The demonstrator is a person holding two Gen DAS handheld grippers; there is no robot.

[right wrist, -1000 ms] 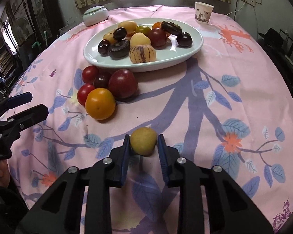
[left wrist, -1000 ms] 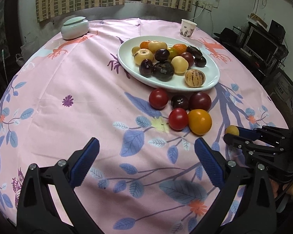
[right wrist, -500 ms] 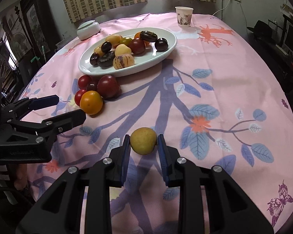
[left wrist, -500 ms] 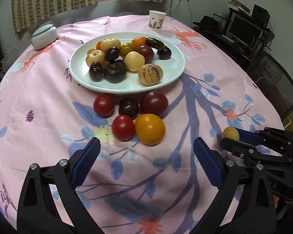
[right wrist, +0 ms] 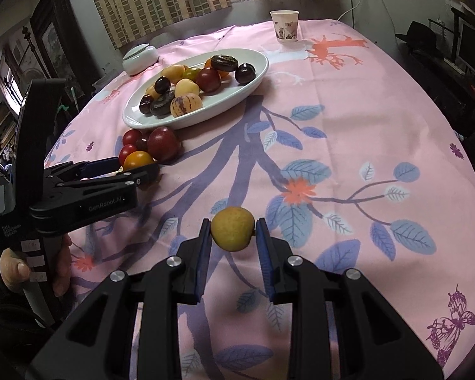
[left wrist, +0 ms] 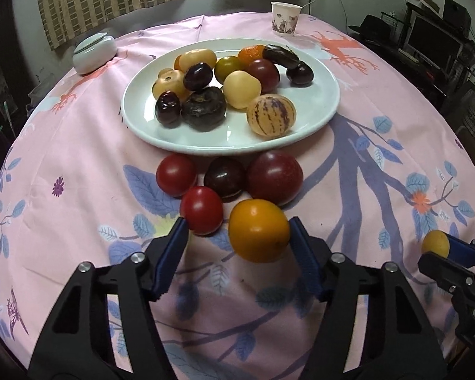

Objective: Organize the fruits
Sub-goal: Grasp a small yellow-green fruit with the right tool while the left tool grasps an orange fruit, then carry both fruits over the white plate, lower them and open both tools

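Note:
A white oval plate holds several fruits, with a striped melon at its front. Before it on the cloth lie two red tomatoes, a dark plum, a big red plum and an orange tomato. My left gripper is open, its jaws either side of the orange tomato and the near red tomato. My right gripper is shut on a small yellow fruit, held above the cloth at the right.
A pink floral cloth covers the round table. A paper cup stands at the far edge. A pale lidded bowl sits at the far left. Dark furniture and a monitor stand beyond the right edge.
My left gripper has moved forward to the loose fruits and narrowed, so the orange tomato now sits between its jaws. My right gripper has drawn back, still holding the yellow fruit.

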